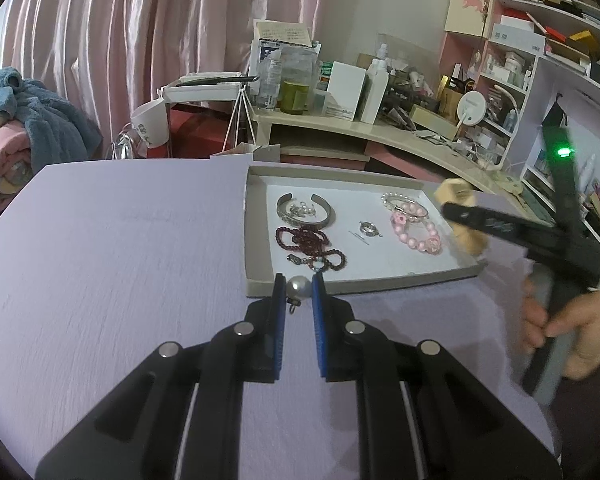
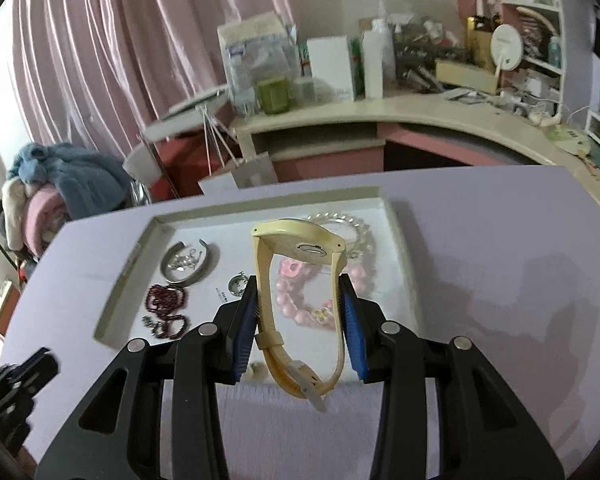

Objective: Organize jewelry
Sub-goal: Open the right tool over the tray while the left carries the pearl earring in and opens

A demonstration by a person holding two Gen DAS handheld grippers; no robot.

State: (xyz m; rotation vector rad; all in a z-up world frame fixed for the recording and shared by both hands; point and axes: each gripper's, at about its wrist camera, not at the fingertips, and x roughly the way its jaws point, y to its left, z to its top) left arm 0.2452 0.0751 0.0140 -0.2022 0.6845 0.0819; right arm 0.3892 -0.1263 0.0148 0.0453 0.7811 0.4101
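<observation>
My left gripper [image 1: 299, 286] is shut on a pearl earring [image 1: 299, 286], its small metal hook hanging below, just in front of the tray's near rim. My right gripper [image 2: 299, 292] is shut on a cream wristwatch [image 2: 300, 248], squeezing its strap on both sides; the watch hangs over the tray's right part. In the left wrist view that gripper [image 1: 460, 216] shows blurred at the tray's right edge, held by a hand [image 1: 572, 332]. The shallow tray [image 1: 256, 240] holds a silver bangle [image 1: 305, 210], a dark red bead string [image 1: 310, 246], a small round pendant [image 1: 367, 229] and pink bead bracelets [image 1: 418, 228].
The tray lies on a lilac table [image 1: 120, 260]. Behind it runs a cream desk [image 1: 380, 132] crowded with bottles and boxes, with shelves [image 1: 540, 60] at the right. A pile of towels [image 1: 28, 120] and a pink curtain [image 1: 140, 40] are at the left.
</observation>
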